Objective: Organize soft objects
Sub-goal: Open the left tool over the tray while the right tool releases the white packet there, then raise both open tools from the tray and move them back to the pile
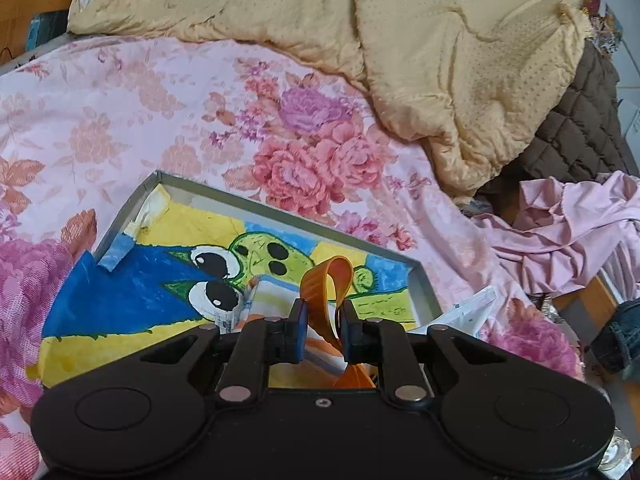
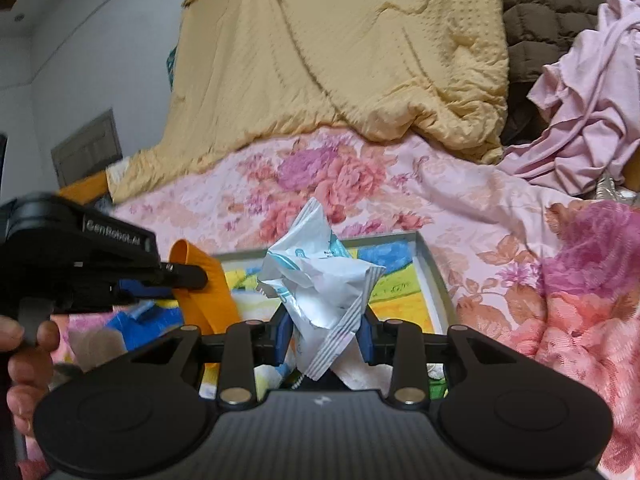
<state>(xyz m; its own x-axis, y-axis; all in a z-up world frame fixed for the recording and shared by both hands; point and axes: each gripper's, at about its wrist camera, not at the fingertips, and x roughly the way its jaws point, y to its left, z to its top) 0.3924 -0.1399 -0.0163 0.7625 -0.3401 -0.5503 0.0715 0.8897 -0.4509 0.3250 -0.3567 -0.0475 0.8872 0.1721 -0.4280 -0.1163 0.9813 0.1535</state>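
My left gripper [image 1: 323, 330] has its jaws pinched on an orange band [image 1: 334, 280], looped up over the painted tray [image 1: 420, 280] on the floral bedspread [image 1: 120, 120]. My right gripper [image 2: 325, 334] has its jaws clamped on a crumpled white wrapper [image 2: 320, 276], also above the tray. Yellow quilt [image 2: 340, 60] piled behind.

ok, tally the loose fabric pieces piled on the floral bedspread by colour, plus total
Yellow: 1, the quilt
Brown: 1, the quilted blanket
Pink: 1, the crumpled garment
Blue denim: 1, the piece at the frame's right edge
Total: 4
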